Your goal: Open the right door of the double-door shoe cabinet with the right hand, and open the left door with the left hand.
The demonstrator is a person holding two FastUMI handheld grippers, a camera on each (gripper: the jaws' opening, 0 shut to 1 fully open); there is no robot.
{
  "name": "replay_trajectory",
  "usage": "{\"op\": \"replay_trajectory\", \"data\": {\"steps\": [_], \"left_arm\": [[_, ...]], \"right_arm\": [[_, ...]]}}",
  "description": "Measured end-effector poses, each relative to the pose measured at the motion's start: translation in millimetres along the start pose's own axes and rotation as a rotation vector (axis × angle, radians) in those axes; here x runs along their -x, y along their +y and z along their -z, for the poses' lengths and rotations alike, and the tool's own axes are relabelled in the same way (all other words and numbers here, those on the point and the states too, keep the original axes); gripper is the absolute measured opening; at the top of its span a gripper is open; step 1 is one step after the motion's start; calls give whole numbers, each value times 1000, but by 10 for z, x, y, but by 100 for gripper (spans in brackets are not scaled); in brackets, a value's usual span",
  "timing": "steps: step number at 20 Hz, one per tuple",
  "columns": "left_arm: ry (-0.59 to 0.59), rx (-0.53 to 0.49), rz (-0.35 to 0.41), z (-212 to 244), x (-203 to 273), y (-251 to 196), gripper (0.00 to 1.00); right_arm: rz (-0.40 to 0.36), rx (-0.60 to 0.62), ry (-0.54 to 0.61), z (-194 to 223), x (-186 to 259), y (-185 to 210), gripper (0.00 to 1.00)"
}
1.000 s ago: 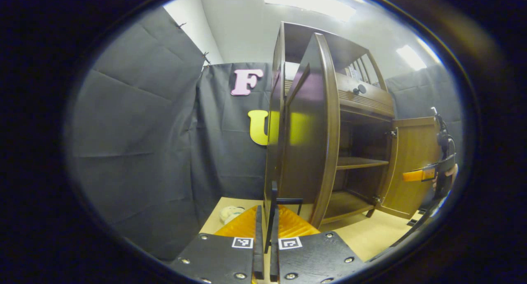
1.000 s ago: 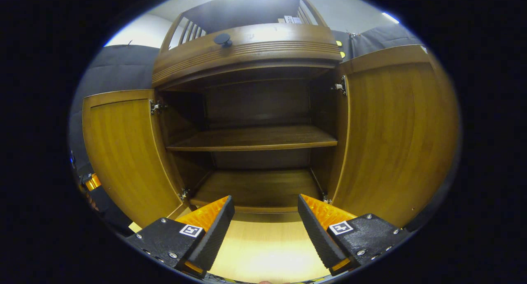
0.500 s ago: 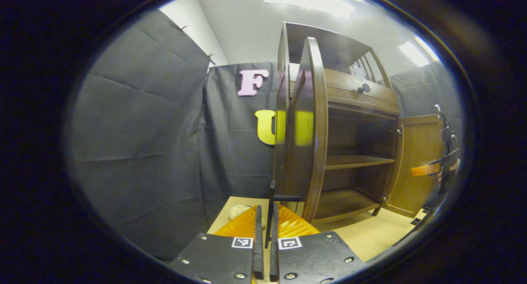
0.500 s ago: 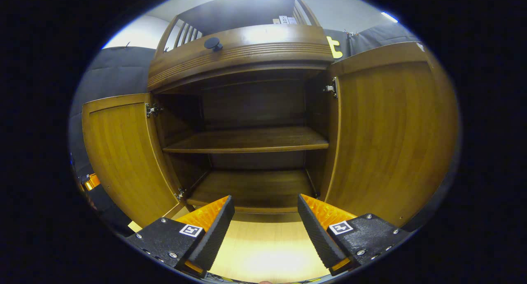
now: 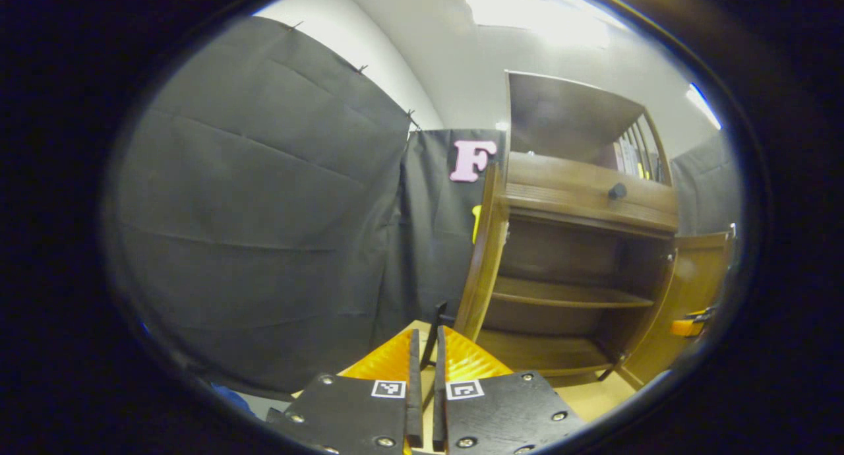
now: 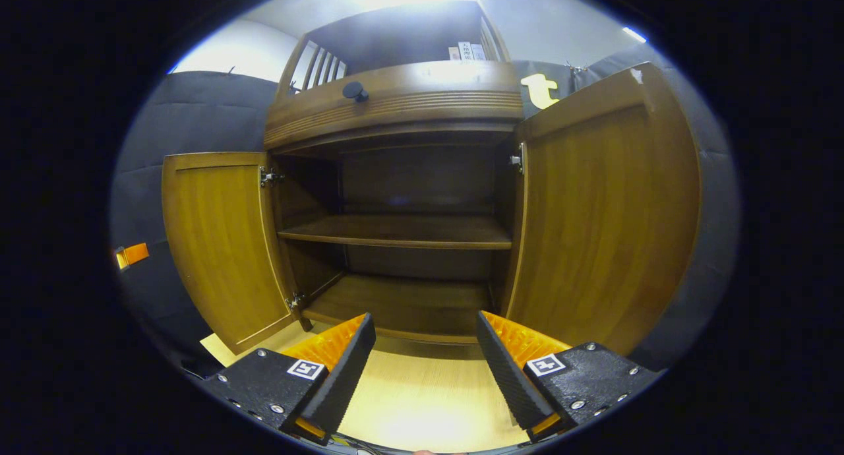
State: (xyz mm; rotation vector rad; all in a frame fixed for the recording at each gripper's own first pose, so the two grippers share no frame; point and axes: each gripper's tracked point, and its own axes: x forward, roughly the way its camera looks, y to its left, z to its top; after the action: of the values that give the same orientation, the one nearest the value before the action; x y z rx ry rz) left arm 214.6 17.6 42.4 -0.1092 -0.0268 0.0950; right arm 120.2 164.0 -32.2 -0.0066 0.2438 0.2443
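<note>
- Left gripper view: the left gripper (image 5: 425, 349) sits low in the picture with its fingers (image 5: 461, 359) pressed close, pinching a thin black handle (image 5: 432, 326) that stands in the narrow slit between them
- That handle belongs to the brown wooden left door (image 5: 484, 257) of the double-door shoe cabinet (image 5: 580, 198), seen here edge-on and swung wide open, its lower end just beyond the fingertips
- Past the door, the cabinet's inside lies bare to view: a wooden middle shelf (image 5: 567, 298) and a bottom board, under a top drawer with a round dark knob (image 5: 616, 191)
- At the far right edge, the right door (image 5: 695, 290) stands open, with a bit of the right gripper (image 5: 689, 324) in front of it
- Right gripper view: the right gripper (image 6: 425, 356) faces straight into the open cabinet (image 6: 395, 105), fingers (image 6: 343, 349) spread wide apart and holding nothing, above a pale wooden floor (image 6: 422, 395)
- The right door (image 6: 606, 211) is swung open on the right side of this view, the left door (image 6: 221, 244) open on the left; both hang on small metal hinges
- The middle shelf (image 6: 395, 232) runs between them, and the drawer knob (image 6: 354, 91) sits above
- A small part of the left gripper (image 6: 132, 255) shows at the far left, beside the left door
</note>
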Motion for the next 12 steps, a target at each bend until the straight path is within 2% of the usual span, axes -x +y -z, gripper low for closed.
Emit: {"op": "replay_trajectory", "data": {"steps": [3,5,7,9,12], "left_arm": [[-48,-44,42,-169,47,-227,11],[-84,-75,27,-259,55,-330,55],[-80,-100,-19,-235,51,-409,100],[-48,-141,-49,-120,160,-535,100],[-42,-155,-23,-106,303,-861,100]], "right_arm": [[-24,-17,-33,-81,155,-68,92],[-58,-47,-54,-135,319,-90,92],[-65,-67,-72,-150,497,-201,92],[-59,-64,-84,-137,647,-359,92],[-33,-74,-105,-138,818,-611,92]]}}
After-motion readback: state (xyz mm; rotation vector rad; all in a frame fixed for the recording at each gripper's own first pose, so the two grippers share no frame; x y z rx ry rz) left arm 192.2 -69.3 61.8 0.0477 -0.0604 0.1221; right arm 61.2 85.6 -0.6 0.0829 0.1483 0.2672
